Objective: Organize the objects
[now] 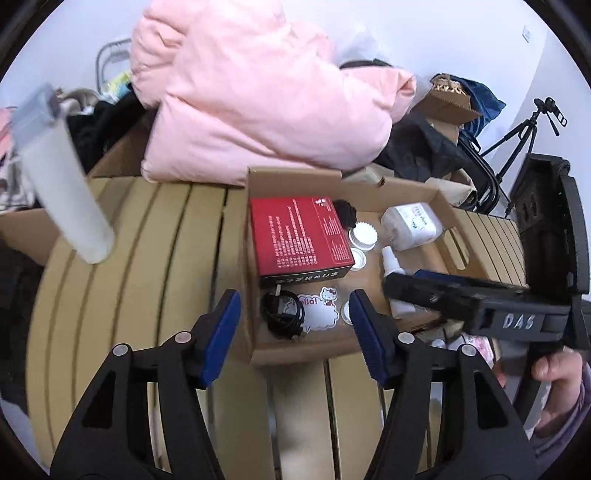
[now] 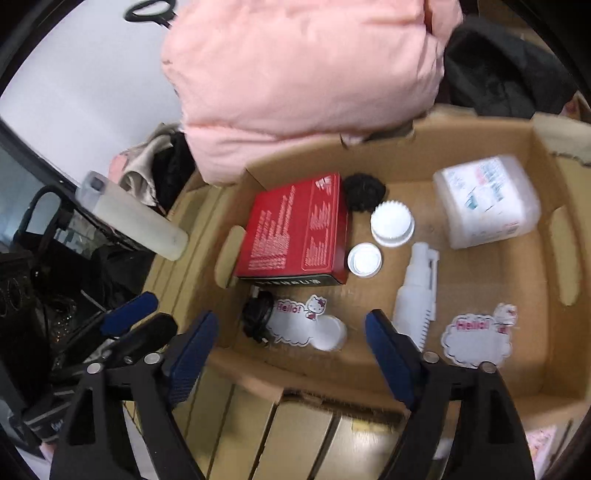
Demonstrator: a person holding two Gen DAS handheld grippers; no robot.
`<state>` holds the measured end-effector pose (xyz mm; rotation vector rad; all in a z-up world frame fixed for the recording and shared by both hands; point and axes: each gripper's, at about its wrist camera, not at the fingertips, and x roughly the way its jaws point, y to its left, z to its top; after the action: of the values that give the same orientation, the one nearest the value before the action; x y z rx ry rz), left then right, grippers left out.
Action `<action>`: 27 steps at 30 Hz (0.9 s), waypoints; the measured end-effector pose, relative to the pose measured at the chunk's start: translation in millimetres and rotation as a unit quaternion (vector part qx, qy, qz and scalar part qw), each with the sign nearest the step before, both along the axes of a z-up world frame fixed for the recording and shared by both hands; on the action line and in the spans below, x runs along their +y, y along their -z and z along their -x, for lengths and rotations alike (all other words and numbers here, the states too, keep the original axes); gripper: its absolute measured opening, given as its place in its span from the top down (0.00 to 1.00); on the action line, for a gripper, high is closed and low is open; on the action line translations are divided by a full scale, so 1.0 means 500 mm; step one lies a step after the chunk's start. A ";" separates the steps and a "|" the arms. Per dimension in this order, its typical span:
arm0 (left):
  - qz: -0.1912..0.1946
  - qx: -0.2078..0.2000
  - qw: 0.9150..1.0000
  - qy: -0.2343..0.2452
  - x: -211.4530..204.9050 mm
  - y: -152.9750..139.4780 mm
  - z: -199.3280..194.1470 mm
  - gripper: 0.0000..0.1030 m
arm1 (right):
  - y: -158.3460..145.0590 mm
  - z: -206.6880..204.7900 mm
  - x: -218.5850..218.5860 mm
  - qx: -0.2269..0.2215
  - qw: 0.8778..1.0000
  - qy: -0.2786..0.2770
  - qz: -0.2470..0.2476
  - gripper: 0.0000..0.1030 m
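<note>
Cluttered home room, pink duvet (image 1: 258, 92), clothes (image 2: 506, 70)

Plain white wall (image 1: 461, 44) behind, carrying a small white wall plate (image 1: 527, 35); black camera tripod (image 1: 524, 129) standing at right; pink padded bedding (image 1: 258, 92) heaped against wall.

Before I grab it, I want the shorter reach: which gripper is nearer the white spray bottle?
Right. The right gripper hovers with one fingertip beside the white spray bottle; the left gripper sits over the box's opposite end.
</note>
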<state>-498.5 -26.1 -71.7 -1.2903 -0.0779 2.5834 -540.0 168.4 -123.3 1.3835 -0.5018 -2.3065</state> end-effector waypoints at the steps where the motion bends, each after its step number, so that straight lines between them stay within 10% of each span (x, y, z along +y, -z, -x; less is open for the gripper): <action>1: 0.004 0.004 1.000 -0.002 -0.001 -0.016 -0.013 0.44 | -0.026 -0.014 0.008 0.009 1.000 0.005 -0.005 0.17; 14: 0.024 0.114 0.993 0.008 -0.056 -0.246 -0.472 0.09 | -0.309 -0.500 0.117 0.142 0.984 -0.067 -0.088 0.17; 20: 0.021 0.111 0.993 -0.029 -0.075 -0.241 -0.647 0.02 | -0.347 -0.720 0.160 0.165 0.974 -0.032 -0.155 0.17; 27: 0.005 0.086 0.996 -0.031 -0.044 -0.212 -0.740 0.02 | -0.297 -0.867 0.190 0.159 0.981 0.013 -0.113 0.17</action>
<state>-128.6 -48.1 34.4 -1.0790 -0.0748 2.7387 -106.6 263.5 25.3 1.0700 -0.1639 -2.6043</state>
